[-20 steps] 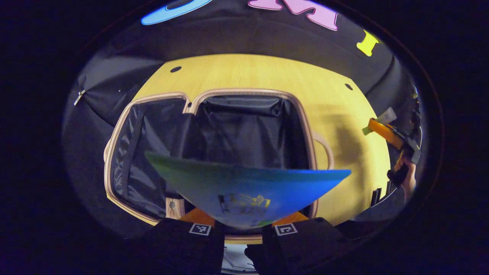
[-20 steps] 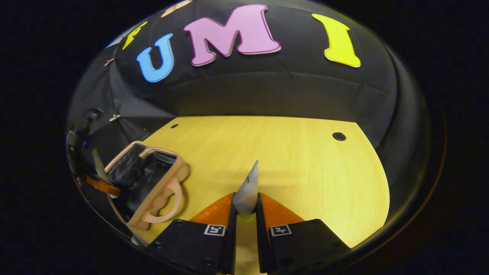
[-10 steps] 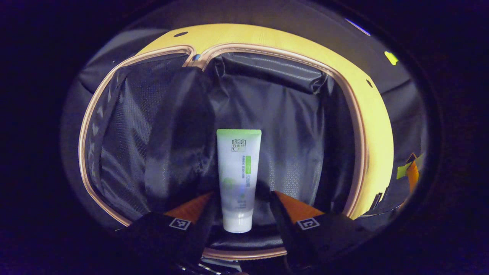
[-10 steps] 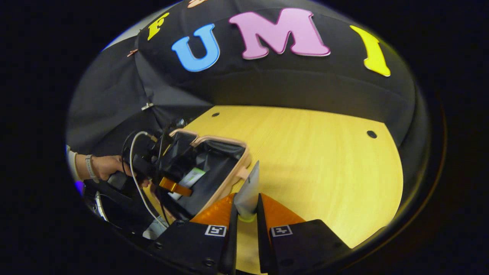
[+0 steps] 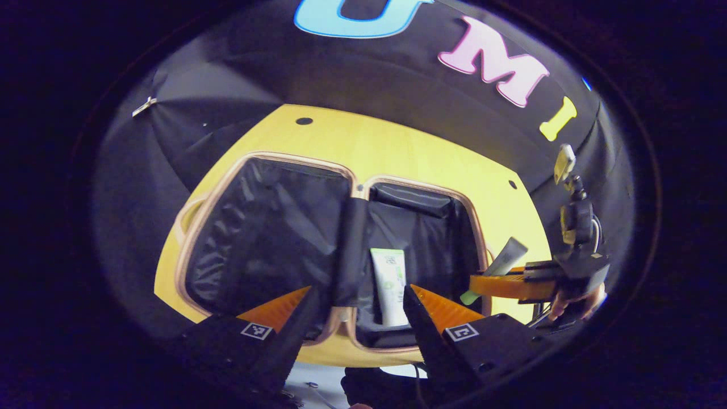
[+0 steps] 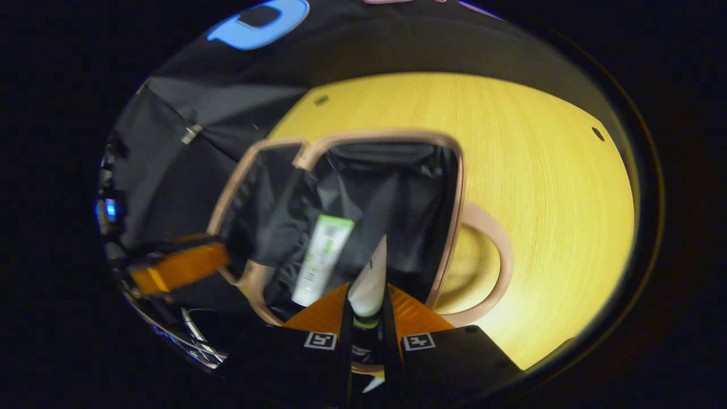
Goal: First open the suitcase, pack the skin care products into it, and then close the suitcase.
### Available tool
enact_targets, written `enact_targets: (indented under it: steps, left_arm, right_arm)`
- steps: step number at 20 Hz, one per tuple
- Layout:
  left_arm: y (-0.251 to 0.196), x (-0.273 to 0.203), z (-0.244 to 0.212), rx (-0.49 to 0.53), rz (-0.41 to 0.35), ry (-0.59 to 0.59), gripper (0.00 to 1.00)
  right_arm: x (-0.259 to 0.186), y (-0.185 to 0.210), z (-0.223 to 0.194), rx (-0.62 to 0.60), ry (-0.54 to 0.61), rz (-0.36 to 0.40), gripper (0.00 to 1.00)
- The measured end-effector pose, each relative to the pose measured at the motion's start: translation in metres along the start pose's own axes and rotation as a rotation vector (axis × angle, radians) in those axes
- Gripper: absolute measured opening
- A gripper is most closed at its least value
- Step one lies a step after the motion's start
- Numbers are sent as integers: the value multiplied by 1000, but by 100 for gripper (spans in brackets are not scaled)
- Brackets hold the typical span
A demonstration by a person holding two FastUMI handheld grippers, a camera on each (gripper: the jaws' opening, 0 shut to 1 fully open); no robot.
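- A yellow wooden tabletop [image 5: 397, 153] sits inside a black cloth booth, and the suitcase [image 5: 332, 170] lies open flat on it, both dark-lined halves facing up.
- One white tube with a green end [image 5: 389, 284] already lies in the suitcase's right half, near the front rim.
- The left gripper [image 5: 355, 318] hovers over the front edge of the suitcase, its fingers spread apart and holding nothing.
- The right gripper [image 6: 366, 318] has its fingers closed on a second tube [image 6: 369, 281], which sticks out forward above the same half, beside the first tube [image 6: 321, 258].
- Risk, as I judge it: letting go too early or too far right could drop the tube on the rim or the handle loop [image 6: 488, 267], so it rolls onto the tabletop.
- The two grippers are near each other at the front right corner; a hasty pull-back by either could cause a knock.
- The lining beside and beyond the packed tube looks free, and the left half has nothing in it, so there is room to lower straight in.
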State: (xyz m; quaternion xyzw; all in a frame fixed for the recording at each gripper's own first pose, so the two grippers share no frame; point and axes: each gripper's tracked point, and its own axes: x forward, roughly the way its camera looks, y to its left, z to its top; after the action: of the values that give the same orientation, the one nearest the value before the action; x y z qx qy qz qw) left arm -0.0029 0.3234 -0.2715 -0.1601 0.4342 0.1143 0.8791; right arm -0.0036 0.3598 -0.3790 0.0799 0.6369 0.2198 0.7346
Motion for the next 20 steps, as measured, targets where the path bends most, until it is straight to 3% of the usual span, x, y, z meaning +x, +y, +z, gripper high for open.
enact_targets:
  steps: [3,4,6,7,8,9,10,13,15,20]
  left_arm:
    - [91,-18,9,-70,126,-50,95]
    - [115,-26,10,-106,157,-57,95]
    - [162,-36,16,-179,210,-71,95]
    - [184,-36,21,-209,247,-89,95]
    - [203,-32,25,-239,275,-102,95]
    - [219,-28,32,-278,285,-112,95]
    - [234,-24,43,-335,290,-129,95]
    - [272,-14,70,-495,246,-133,95]
    - [294,0,71,-498,268,-96,95]
    - [302,60,69,-531,270,30,95]
  right_arm:
    - [39,1,-9,11,64,-80,28]
    - [43,2,-12,25,82,-103,22]
    - [36,11,-5,36,49,-95,39]
    - [30,14,2,22,18,-90,24]
    - [20,15,8,-4,-24,-94,48]
    - [5,21,14,-34,-74,-81,55]
    - [-11,25,20,-65,-132,-67,81]
    - [-67,36,28,-96,-289,-26,83]
    - [-94,24,30,-56,-361,-40,83]
    - [-133,-35,24,101,-446,-124,82]
